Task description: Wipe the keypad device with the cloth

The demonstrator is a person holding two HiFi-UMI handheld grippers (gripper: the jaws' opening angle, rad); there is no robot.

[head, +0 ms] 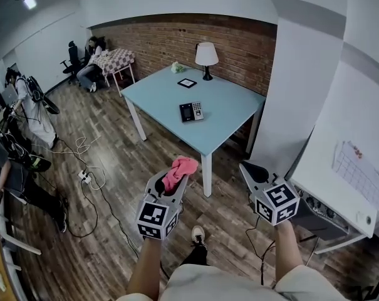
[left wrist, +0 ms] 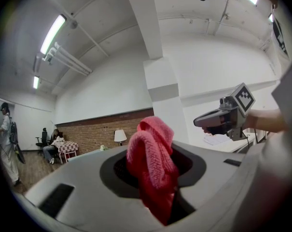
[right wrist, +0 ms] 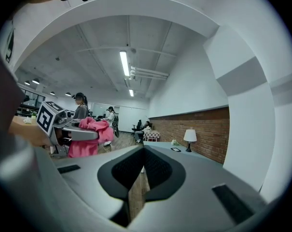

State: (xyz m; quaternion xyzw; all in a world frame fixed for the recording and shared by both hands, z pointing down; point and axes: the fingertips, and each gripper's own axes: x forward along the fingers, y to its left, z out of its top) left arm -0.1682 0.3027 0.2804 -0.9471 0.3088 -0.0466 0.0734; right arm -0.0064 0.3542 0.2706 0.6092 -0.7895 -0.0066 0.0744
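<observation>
The keypad device [head: 191, 111] is lying flat mid-counter [head: 158, 93], well apart from both tools. Its long axis is running roughly left to right in the head view, with the dark half to the left and the keys to the right. The left hand-held gripper [head: 172, 180] is clamping the pink cloth [head: 180, 167]; the right hand-held gripper [head: 250, 170] is sitting closed on nothing. This looks like the approach: the cloth is needing to be carried over and lowered onto the device.

The cloth's [left wrist: 153, 170] lower end is hidden in the throat of the left gripper [left wrist: 151, 164]. On the bench [head: 158, 99] the keypad device [head: 191, 111] is too small to read its keys, and a pale lump [head: 176, 68] by the lamp [head: 207, 58] cannot be identified. The left forearm [head: 145, 268] and right forearm [head: 289, 256] are cut off by the head view's bottom edge.
</observation>
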